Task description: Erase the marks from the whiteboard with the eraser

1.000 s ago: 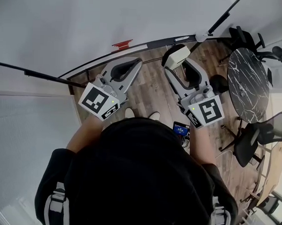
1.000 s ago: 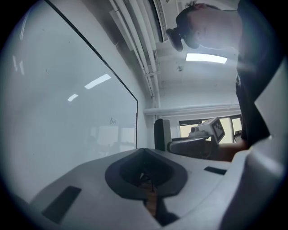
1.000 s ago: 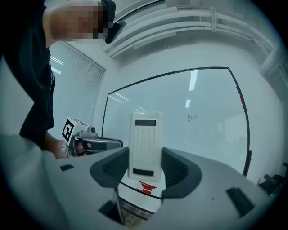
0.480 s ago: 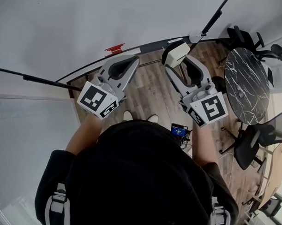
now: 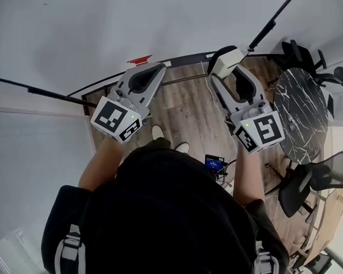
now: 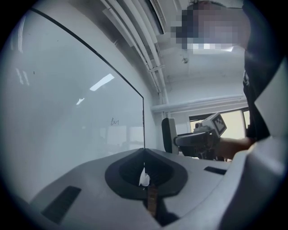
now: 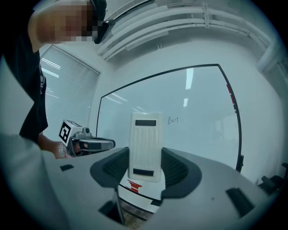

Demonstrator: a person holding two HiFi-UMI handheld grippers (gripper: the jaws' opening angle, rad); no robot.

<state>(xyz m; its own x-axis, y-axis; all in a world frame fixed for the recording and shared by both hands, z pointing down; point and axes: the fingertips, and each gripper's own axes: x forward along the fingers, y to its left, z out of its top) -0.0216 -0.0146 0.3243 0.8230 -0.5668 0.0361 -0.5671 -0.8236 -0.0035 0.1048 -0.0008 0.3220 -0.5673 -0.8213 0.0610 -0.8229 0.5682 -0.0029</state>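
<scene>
Illegibly small mark [image 7: 173, 120] on the whiteboard [image 7: 202, 103]; board's lower edge behind the right tool [image 7: 145, 166].

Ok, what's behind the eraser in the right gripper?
The whiteboard, with one small scribble up and right of the eraser. The eraser, held in the right gripper, covers a strip of whiteboard; any marks there can't be seen.

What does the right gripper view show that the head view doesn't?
Only the right gripper view: a small scribble on the whiteboard.
Only the head view: the round marble table, an office chair and the wood floor.
Both: the eraser clamped in the right gripper, the left gripper with its jaws together, and the whiteboard.
</scene>
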